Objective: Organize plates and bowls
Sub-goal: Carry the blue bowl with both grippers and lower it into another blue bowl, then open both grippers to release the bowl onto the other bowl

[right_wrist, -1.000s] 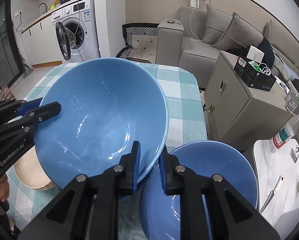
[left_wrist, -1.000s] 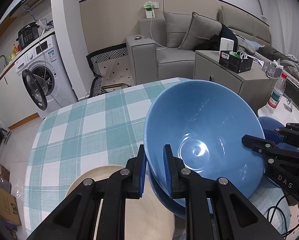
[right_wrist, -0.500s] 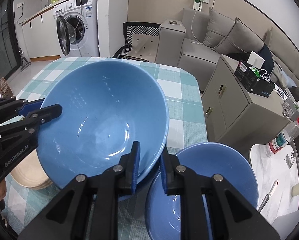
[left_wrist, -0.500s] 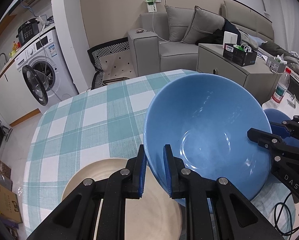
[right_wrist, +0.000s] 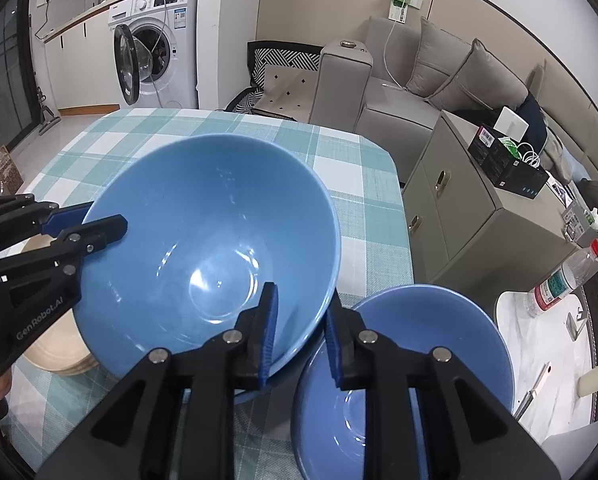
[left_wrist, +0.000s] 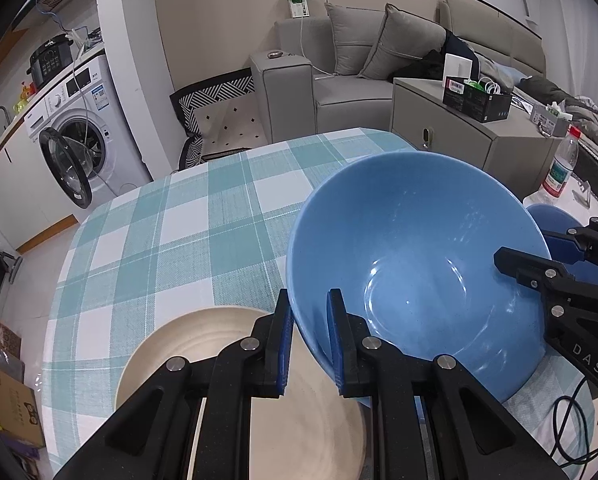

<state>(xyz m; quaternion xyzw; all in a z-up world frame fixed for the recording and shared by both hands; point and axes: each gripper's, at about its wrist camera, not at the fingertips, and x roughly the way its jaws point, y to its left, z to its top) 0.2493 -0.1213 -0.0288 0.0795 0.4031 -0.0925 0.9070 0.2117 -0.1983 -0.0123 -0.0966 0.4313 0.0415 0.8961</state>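
Note:
A large blue bowl (left_wrist: 415,264) is held between both grippers over the checked table. My left gripper (left_wrist: 307,336) straddles its left rim, fingers slightly parted around the wall. My right gripper (right_wrist: 301,332) straddles the opposite rim, its fingers wider apart than before. The same bowl fills the right wrist view (right_wrist: 207,256). A second blue bowl (right_wrist: 411,360) sits on the table to its right. A stack of beige plates (left_wrist: 203,364) lies under my left gripper and also shows in the right wrist view (right_wrist: 55,352).
The table with the teal checked cloth (left_wrist: 171,224) stretches ahead. A grey cabinet (right_wrist: 471,220) stands past its right edge. A water bottle (right_wrist: 567,276) stands on a white side table. A cable (left_wrist: 571,412) lies at the table's right.
The blue bowl has come down lower toward the table. Both grippers' fingers have opened wider around its rim.

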